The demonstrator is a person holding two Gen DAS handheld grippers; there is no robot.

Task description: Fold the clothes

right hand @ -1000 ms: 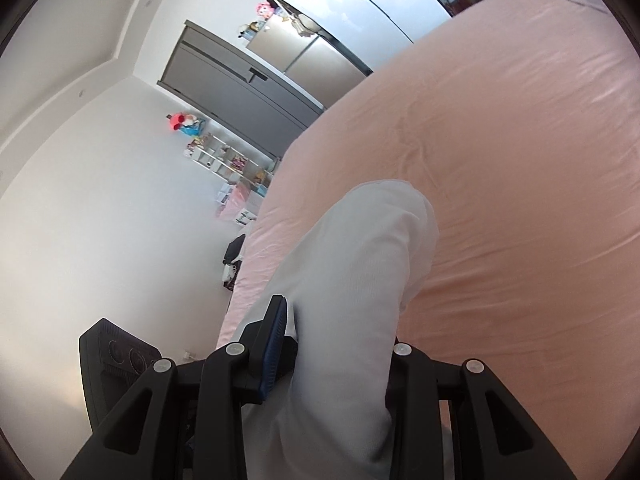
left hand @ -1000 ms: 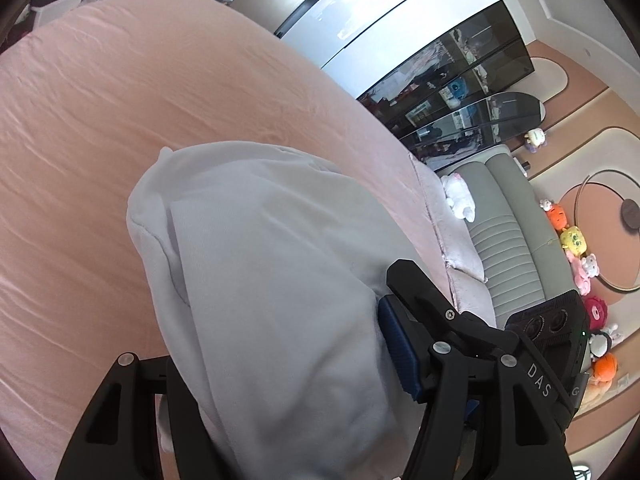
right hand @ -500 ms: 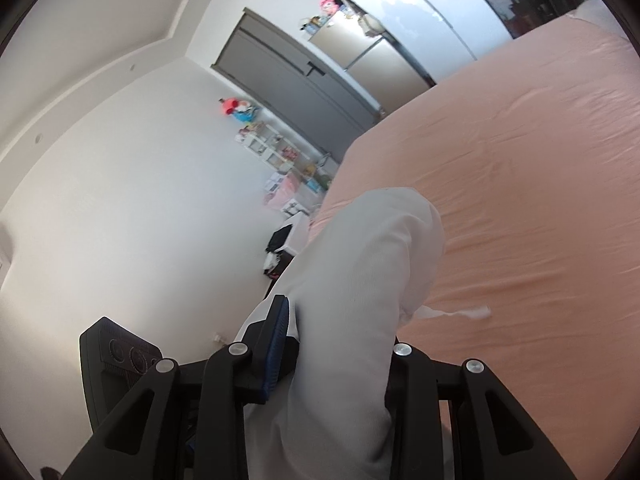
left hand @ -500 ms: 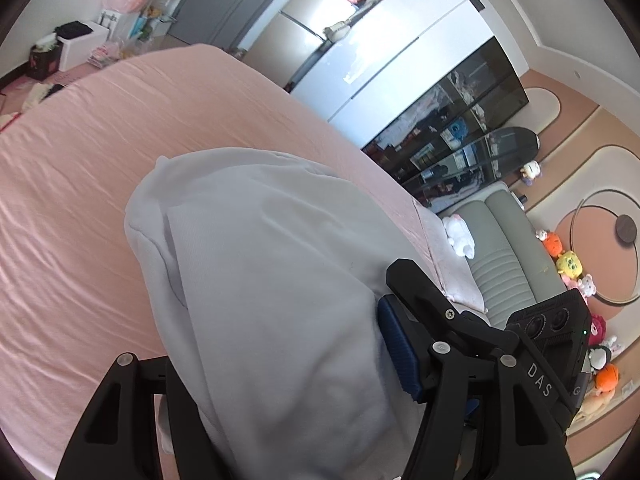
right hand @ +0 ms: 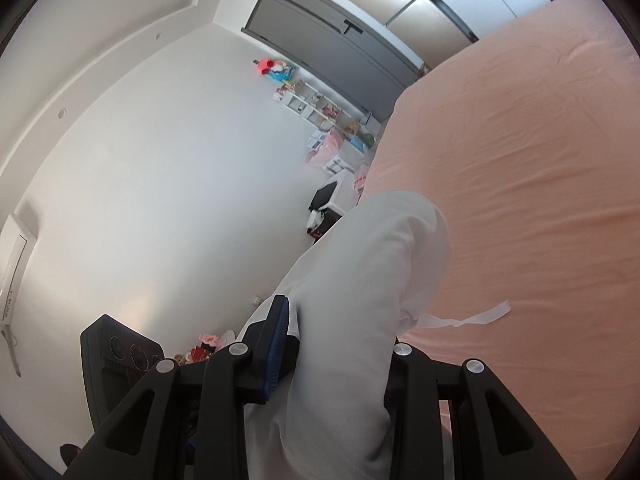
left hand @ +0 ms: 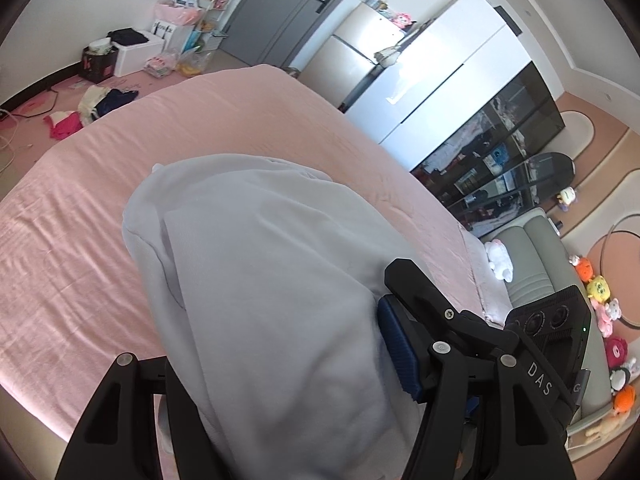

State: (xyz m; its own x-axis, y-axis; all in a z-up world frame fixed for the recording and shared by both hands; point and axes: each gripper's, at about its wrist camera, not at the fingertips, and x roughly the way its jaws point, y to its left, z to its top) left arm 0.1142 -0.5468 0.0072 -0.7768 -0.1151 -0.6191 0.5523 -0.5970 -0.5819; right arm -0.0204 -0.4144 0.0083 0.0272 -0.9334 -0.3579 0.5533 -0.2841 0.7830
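Both claws, left (left hand: 276, 364) and right (right hand: 340, 344), clamped on pale garment (left hand: 260, 280) above pink bed (left hand: 80, 240); floor clutter (left hand: 100, 104) beyond bed's far edge.

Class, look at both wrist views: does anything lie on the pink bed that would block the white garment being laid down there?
Nothing visible does. Both tools, left and right, grip the white garment, and the pink bed ahead shows only wrinkled sheet. The bed under the garment is hidden.

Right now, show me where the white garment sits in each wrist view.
Left wrist: the white garment fills the lower centre, bunched between the left gripper fingers.
Right wrist: it hangs lower centre, clamped in the right gripper.
Shared landmark: the grey door.
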